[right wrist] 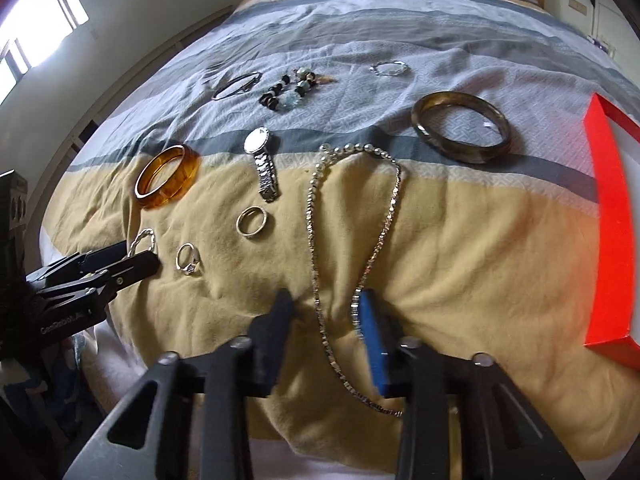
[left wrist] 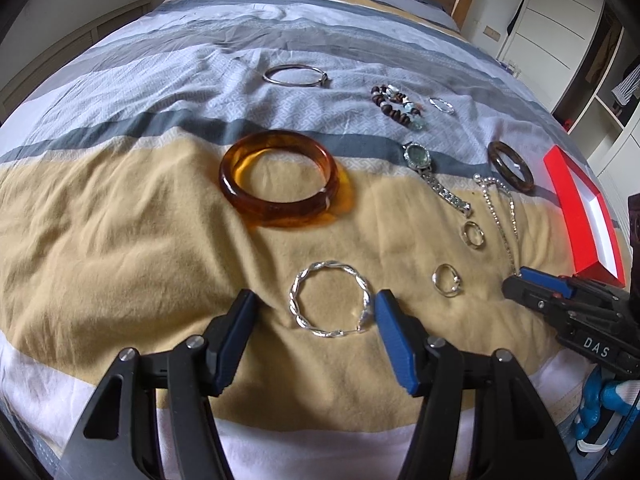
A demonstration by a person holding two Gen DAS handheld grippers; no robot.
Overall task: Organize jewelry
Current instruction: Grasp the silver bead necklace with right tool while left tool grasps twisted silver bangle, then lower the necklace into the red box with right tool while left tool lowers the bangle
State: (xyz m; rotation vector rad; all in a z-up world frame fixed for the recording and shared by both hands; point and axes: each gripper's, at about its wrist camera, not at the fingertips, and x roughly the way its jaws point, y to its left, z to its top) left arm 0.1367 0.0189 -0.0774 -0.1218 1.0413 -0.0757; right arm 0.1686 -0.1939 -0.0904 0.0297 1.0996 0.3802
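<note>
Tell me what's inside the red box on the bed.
The red box shows only a white lining; no jewelry is visible in it. From both views its wall hides most of the interior, so part of it stays unseen.

Six bracelets [left wrist: 276,176], three rings [left wrist: 473,234], one watch [left wrist: 418,156], one necklace [right wrist: 384,208], one red box [left wrist: 580,208]

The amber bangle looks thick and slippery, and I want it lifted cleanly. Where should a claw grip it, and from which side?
Probably best from above, one finger inside the hoop and one outside, pinching the band of the amber bangle across its thickness. It lies almost flat on the bedspread, so its outer sides offer little hold. The near arc, facing the left claw, looks easiest to reach.
</note>
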